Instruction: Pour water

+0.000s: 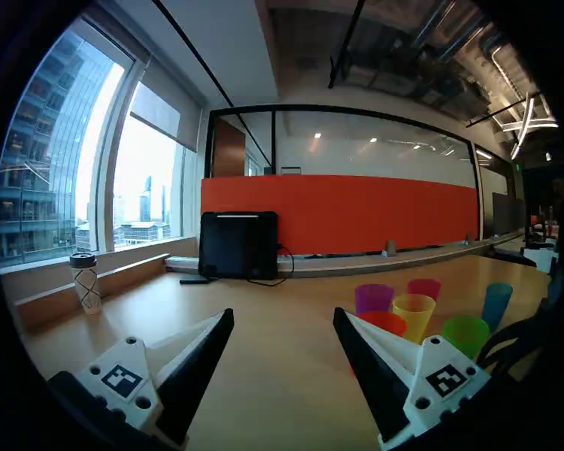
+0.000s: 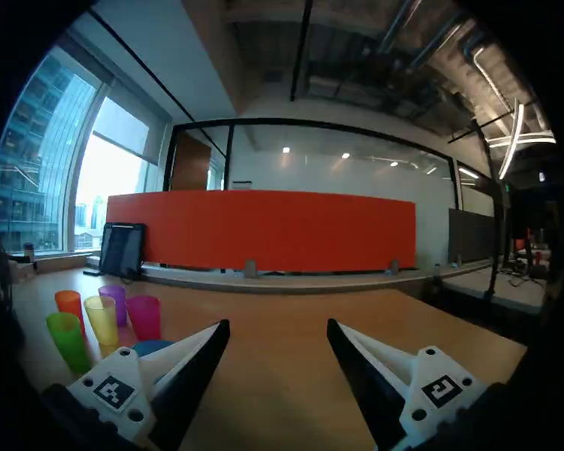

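Several coloured plastic cups stand in a cluster on the wooden table [image 1: 282,353]. In the left gripper view they sit at right: purple cup [image 1: 374,298], magenta cup [image 1: 424,288], yellow cup [image 1: 413,314], orange cup [image 1: 385,322], green cup [image 1: 466,334], teal cup [image 1: 496,304]. My left gripper [image 1: 282,331] is open and holds nothing; its right finger partly covers the orange cup. A clear bottle [image 1: 86,283] with a dark lid stands far left by the window. In the right gripper view the cups [image 2: 105,319] are at lower left. My right gripper [image 2: 277,338] is open over bare table.
A black monitor [image 1: 238,245] with a cable stands at the table's back edge before an orange partition [image 1: 342,210]. Large windows [image 1: 56,165] run along the left. Another desk [image 2: 500,282] with dark items lies at far right.
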